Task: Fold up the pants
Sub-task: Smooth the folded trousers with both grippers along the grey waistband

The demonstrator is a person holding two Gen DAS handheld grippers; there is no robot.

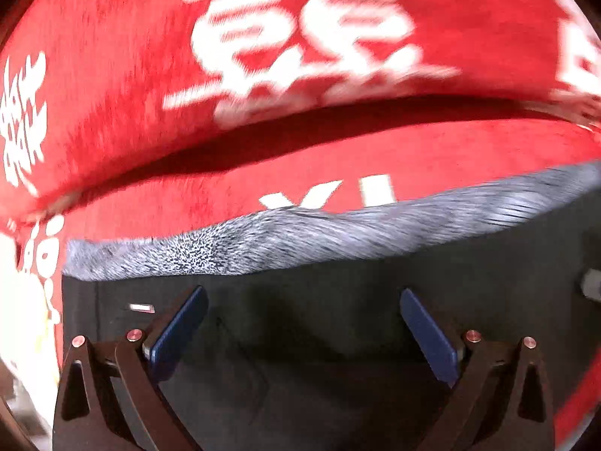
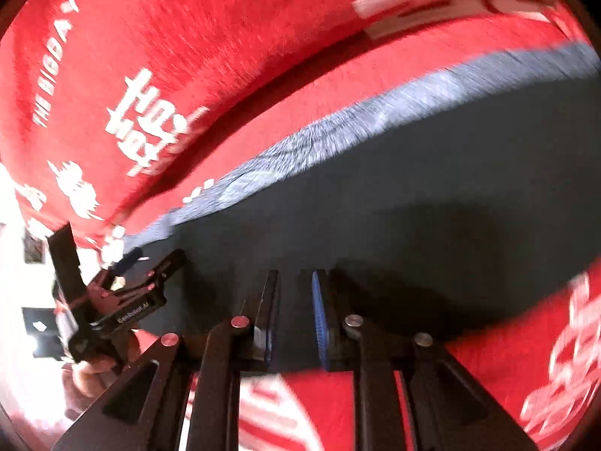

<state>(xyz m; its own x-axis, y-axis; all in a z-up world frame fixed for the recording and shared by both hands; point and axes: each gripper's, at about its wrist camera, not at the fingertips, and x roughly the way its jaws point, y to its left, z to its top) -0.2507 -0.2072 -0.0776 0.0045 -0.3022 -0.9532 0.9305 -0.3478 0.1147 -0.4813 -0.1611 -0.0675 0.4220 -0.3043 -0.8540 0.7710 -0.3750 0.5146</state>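
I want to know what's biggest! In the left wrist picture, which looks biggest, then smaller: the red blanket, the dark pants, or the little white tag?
1. red blanket
2. dark pants
3. little white tag, much the smallest

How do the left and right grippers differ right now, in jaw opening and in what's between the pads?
The left gripper has its jaws spread wide; the right gripper has its jaws nearly together, with only a narrow gap. The left gripper's blue pads splay outward, while the right gripper's run nearly parallel. Neither visibly pinches fabric. Both hang over the dark pants with the grey waistband, lying on a red cloth.
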